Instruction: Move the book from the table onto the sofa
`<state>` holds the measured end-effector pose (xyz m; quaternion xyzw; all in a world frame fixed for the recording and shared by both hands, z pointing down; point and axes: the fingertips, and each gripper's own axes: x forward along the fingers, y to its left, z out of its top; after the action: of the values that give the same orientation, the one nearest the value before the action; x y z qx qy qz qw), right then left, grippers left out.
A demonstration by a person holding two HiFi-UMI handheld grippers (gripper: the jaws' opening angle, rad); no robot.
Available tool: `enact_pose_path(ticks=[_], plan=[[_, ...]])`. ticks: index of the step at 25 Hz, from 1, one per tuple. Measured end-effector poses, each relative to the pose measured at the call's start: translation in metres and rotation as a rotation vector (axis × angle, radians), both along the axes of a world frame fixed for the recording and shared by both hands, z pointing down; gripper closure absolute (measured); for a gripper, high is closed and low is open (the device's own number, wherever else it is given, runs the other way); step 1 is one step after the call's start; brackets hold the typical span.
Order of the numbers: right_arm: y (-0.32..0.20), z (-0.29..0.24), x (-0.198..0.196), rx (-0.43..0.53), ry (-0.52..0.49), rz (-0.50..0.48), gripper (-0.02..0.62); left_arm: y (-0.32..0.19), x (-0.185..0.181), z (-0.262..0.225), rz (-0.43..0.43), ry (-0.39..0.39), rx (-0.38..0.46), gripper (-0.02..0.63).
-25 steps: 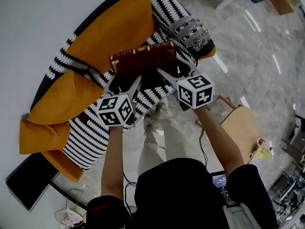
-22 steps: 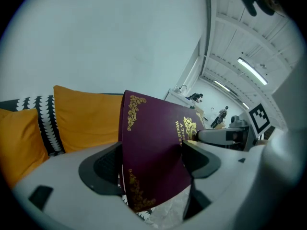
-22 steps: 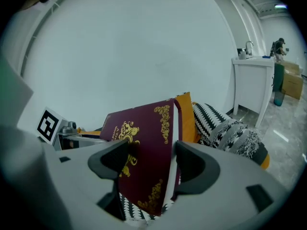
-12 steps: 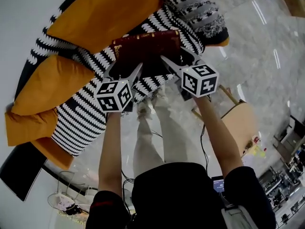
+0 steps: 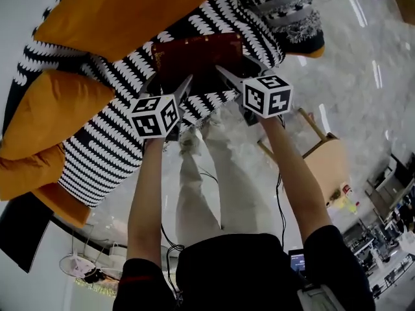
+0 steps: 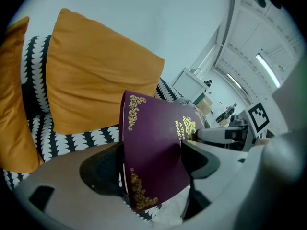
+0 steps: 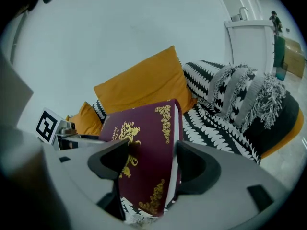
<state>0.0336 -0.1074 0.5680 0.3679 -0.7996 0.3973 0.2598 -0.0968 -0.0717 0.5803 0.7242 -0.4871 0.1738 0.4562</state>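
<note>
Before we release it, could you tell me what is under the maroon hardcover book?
The black-and-white patterned sofa seat shows below the maroon book; the patch directly beneath it is covered.

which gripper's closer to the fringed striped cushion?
Right. The right gripper grips the book at the end nearer the fringed striped cushion; the left gripper grips the opposite end, farther from it.

Head view: from above, steeply down onto sofa (image 5: pixel 97 154).
Left gripper view: close behind its jaws, facing sofa back.
Right gripper view: likewise, from opposite side.
Shared: book (image 5: pixel 198 54).
</note>
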Motion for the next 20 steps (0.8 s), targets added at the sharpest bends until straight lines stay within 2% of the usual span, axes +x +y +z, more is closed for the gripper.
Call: enact_pose_path(ticks=[13, 20], plan=[[0.005, 0.096, -0.007, -0.116, 0.002, 0.002, 0.272, 0.006, -0.007, 0.093, 0.012, 0.011, -0.132, 0.212], [0.012, 0.117, -0.010, -0.139, 0.019, 0.001, 0.272, 0.012, -0.009, 0.113, 0.029, 0.011, -0.167, 0.212]])
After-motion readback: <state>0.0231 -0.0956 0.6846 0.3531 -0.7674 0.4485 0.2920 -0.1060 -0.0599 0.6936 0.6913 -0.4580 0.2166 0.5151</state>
